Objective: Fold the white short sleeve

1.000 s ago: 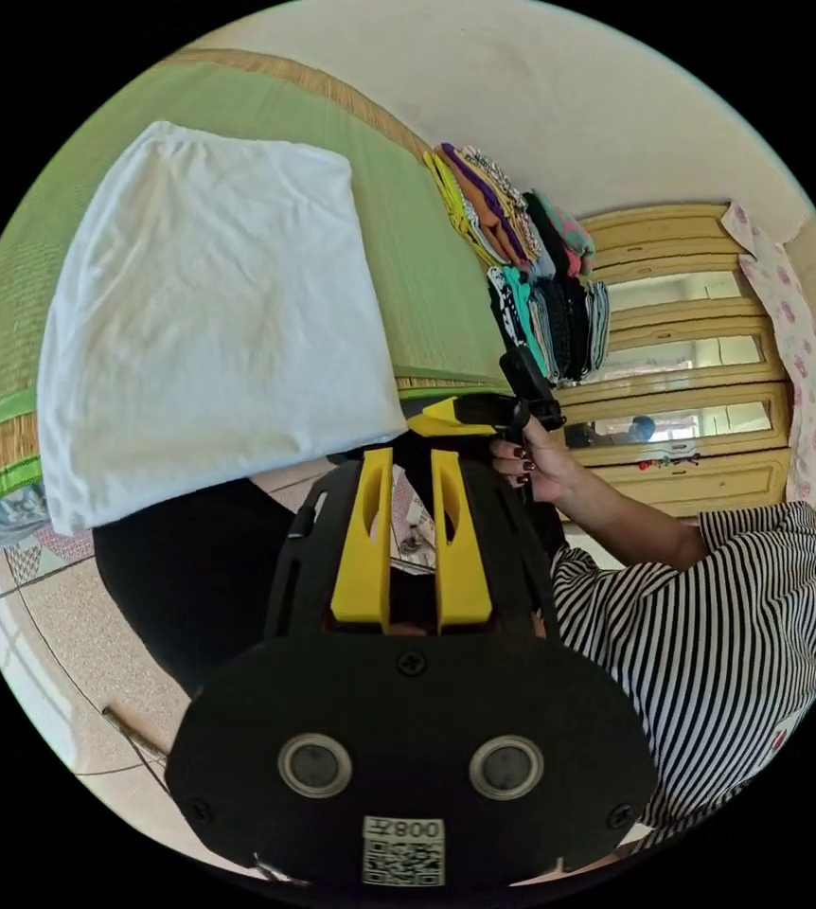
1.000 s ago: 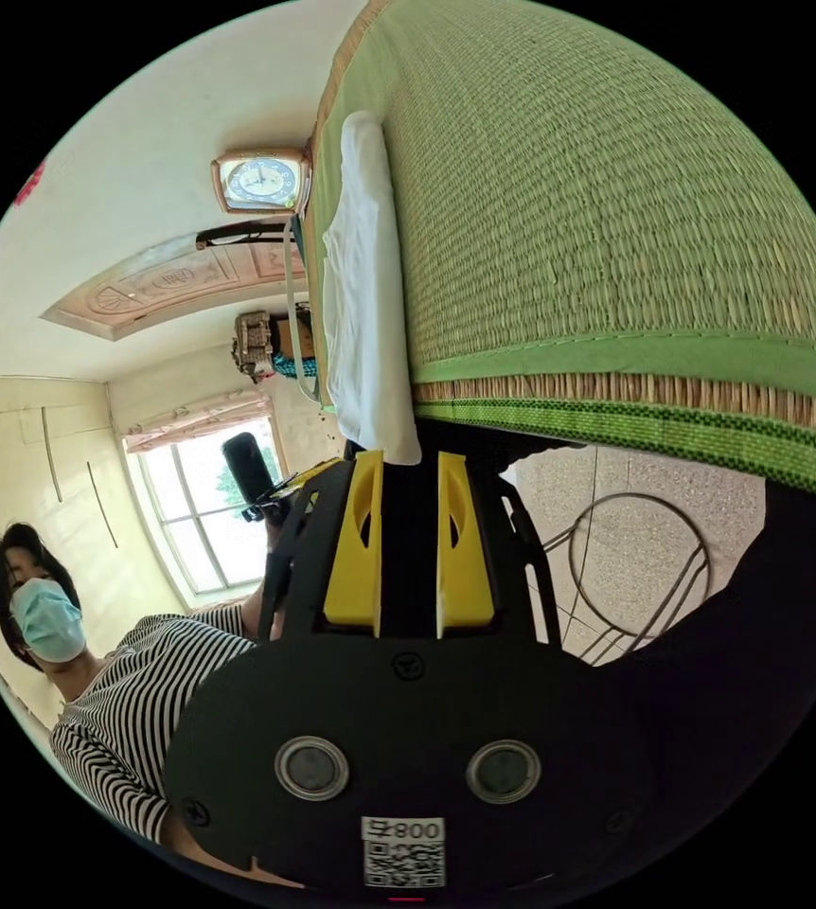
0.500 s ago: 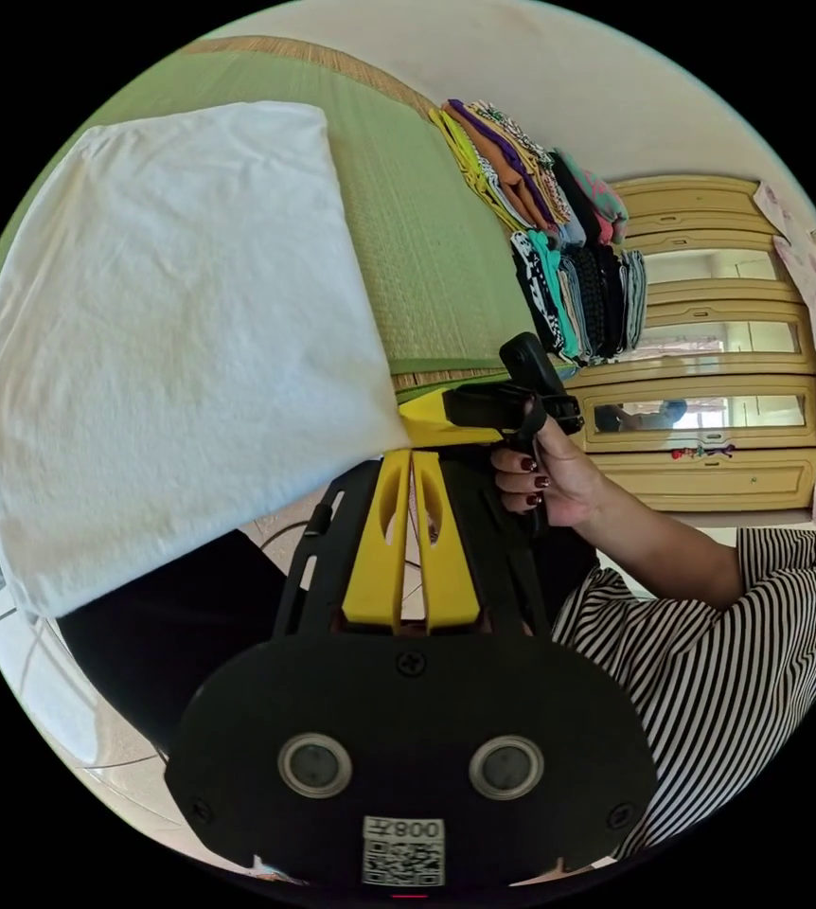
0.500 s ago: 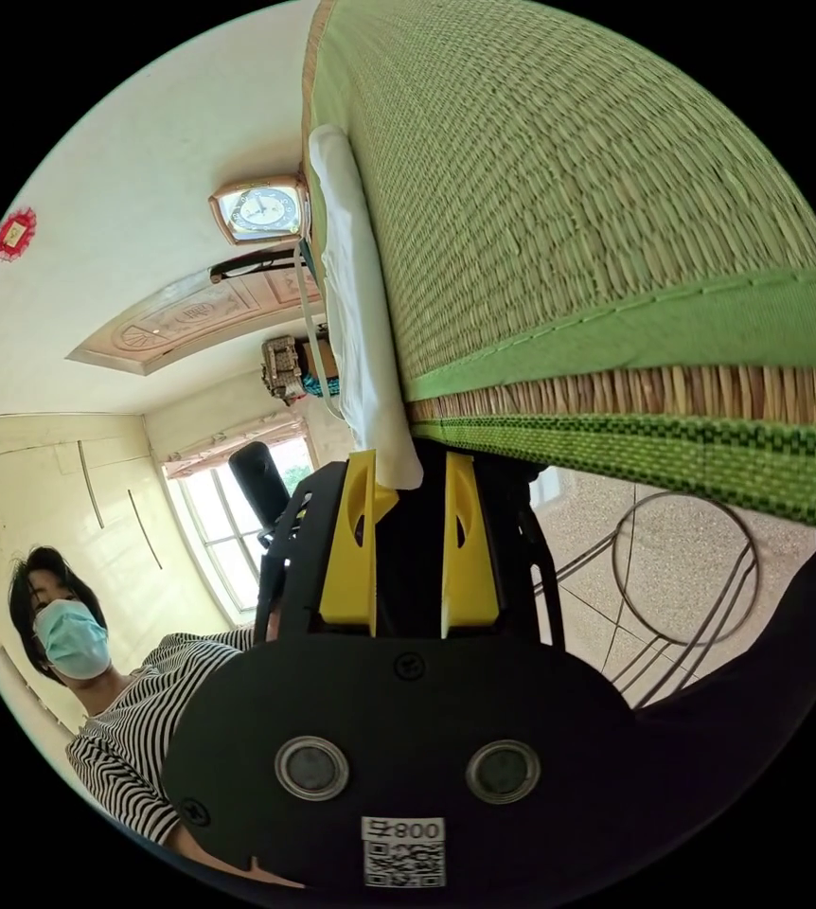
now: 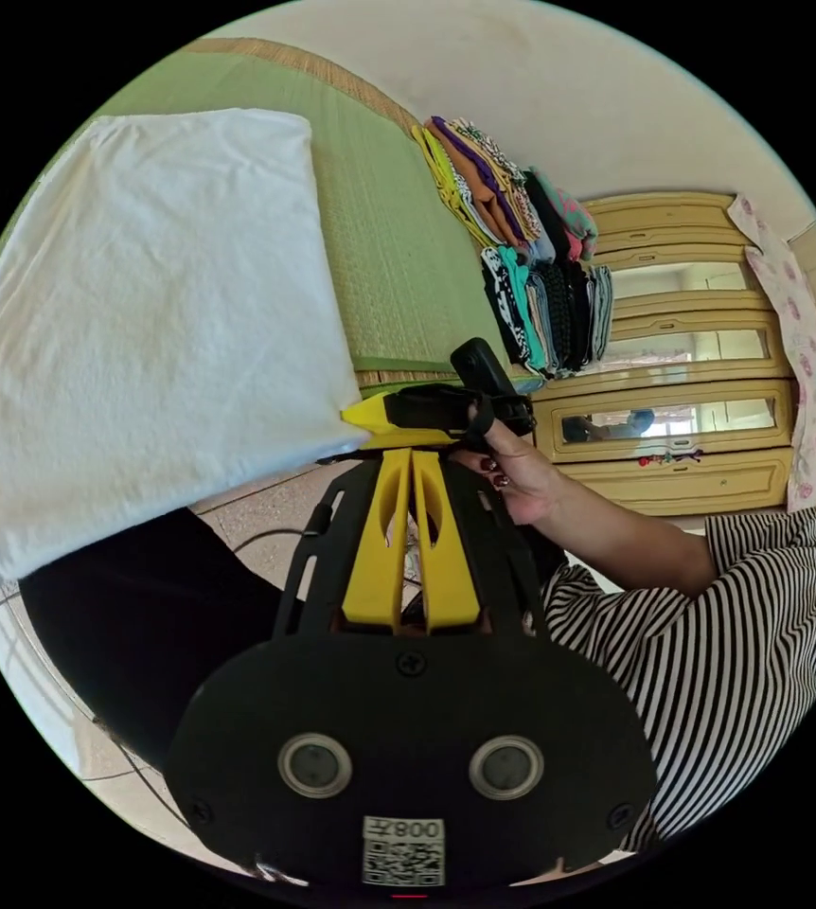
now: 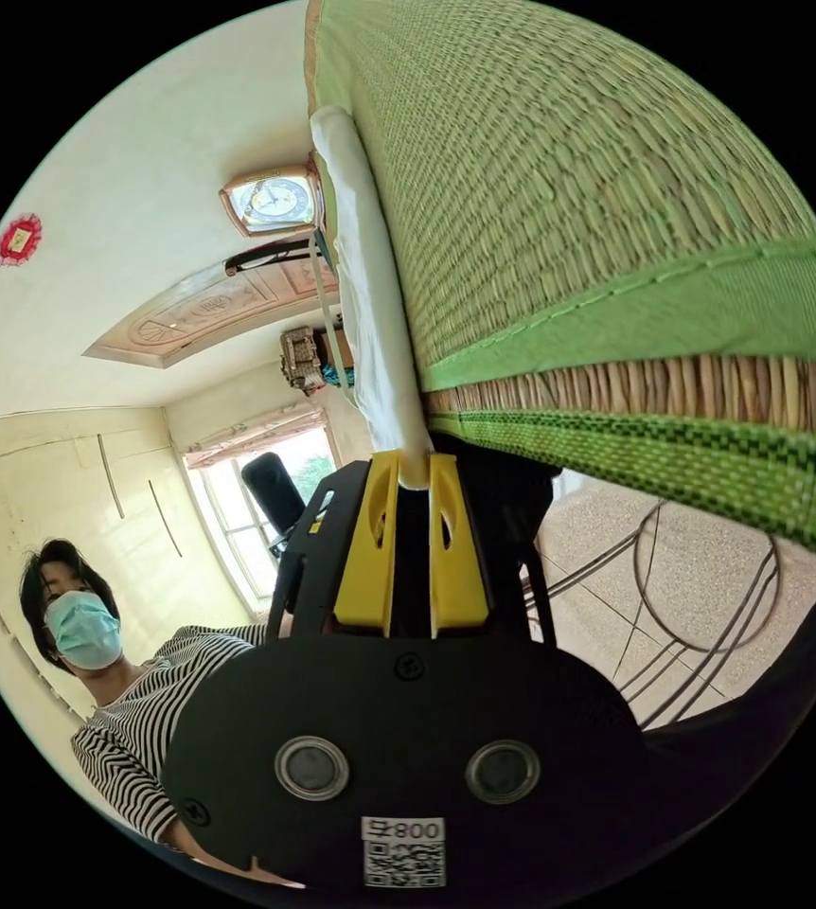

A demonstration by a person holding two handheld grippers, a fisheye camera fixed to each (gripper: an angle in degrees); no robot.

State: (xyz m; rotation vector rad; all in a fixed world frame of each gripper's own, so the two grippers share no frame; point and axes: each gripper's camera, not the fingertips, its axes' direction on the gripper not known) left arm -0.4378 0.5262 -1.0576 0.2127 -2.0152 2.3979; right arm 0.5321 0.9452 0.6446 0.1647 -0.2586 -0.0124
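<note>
The white short sleeve shirt [image 5: 162,312] lies folded into a rectangle on the green woven mat [image 5: 399,256], with its near edge hanging past the mat's border. In the right gripper view the shirt [image 6: 370,284] shows edge-on, and my right gripper [image 6: 415,466] is shut on its near corner. The left gripper view shows that same right gripper [image 5: 363,422] pinching the corner, held by a hand [image 5: 512,464]. Just below it, my left gripper [image 5: 412,456] is shut, and I see no cloth between its jaws.
A stack of folded colourful clothes [image 5: 522,265] stands at the mat's far end, before a wooden wardrobe [image 5: 673,379] with mirrors. A person in a striped top [image 5: 711,625] is close behind the grippers. A wire ring [image 6: 711,587] lies on the tiled floor below the mat edge [image 6: 673,417].
The left gripper's jaws went from open to shut. The right gripper's jaws have come together on the shirt's corner, and the corner is drawn slightly off the mat edge.
</note>
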